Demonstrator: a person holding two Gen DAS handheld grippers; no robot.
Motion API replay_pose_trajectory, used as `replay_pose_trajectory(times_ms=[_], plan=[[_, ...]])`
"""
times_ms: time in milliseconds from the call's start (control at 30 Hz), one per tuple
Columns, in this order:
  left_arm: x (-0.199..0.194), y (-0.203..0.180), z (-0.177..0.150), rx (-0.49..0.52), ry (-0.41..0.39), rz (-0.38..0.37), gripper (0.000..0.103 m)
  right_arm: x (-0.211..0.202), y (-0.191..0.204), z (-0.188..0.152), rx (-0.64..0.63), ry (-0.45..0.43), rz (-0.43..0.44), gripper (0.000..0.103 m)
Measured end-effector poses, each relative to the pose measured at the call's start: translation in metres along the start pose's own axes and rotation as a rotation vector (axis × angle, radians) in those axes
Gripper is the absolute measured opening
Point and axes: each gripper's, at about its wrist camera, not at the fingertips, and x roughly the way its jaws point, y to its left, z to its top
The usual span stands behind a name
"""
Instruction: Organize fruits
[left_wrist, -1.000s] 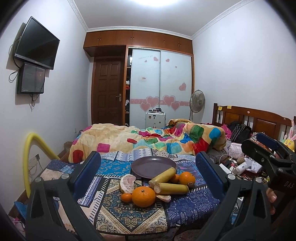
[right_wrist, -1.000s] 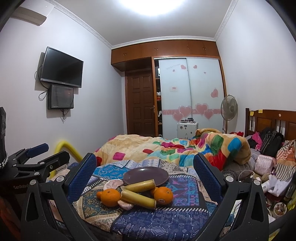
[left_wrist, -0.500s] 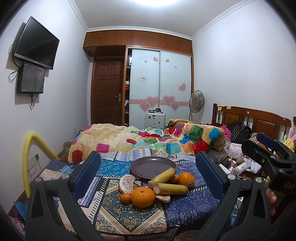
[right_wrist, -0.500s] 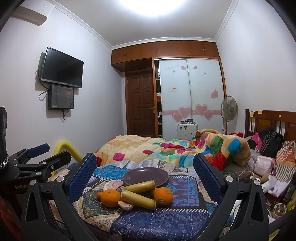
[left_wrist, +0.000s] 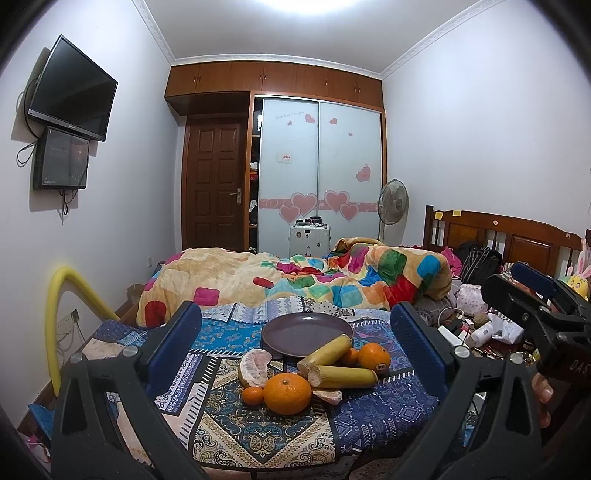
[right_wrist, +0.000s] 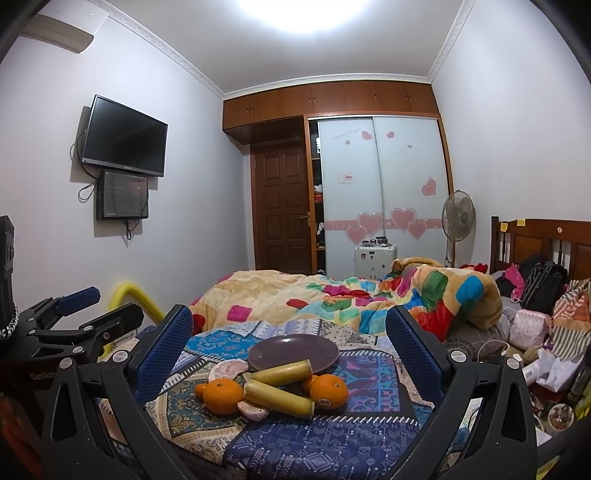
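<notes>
An empty purple plate (left_wrist: 307, 333) (right_wrist: 293, 352) lies on a patterned cloth (left_wrist: 258, 432). Just in front of it sit a big orange (left_wrist: 287, 393) (right_wrist: 221, 396), a small tangerine (left_wrist: 252, 395), a stickered orange (left_wrist: 373, 356) (right_wrist: 328, 392), two yellow-green cane sticks (left_wrist: 341, 376) (right_wrist: 279, 397), and peeled pomelo pieces (left_wrist: 254, 368) (right_wrist: 231, 370). My left gripper (left_wrist: 295, 332) is open, held back from the fruit with nothing between its fingers. My right gripper (right_wrist: 290, 334) is open too, equally far back. Each gripper shows at the edge of the other's view.
Behind the plate a colourful quilt (left_wrist: 295, 280) is heaped on the bed. A yellow foam tube (left_wrist: 59, 317) arches at the left. Clutter of bags, bottles and cables (left_wrist: 476, 325) fills the right side by the wooden headboard (left_wrist: 498, 236). A hand (left_wrist: 543, 391) holds the right gripper.
None of the fruit has moved. Both views shift only very slightly; the grippers stay open and roughly where they were.
</notes>
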Motion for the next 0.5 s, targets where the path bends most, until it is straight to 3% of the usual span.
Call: replay_pose_trajectory(times_ms=[267, 500], plan=[[0.008, 0.001, -0.003, 0.002, 0.026, -0.003, 0.103, 0.011, 0.001, -0.005, -0.009, 0.026, 0.006, 0.103], [0.048, 0.017, -0.025, -0.011, 0.161, -0.015, 0.103, 0.055, -0.003, -0.034, -0.067, 0.163, -0.040, 0.103]])
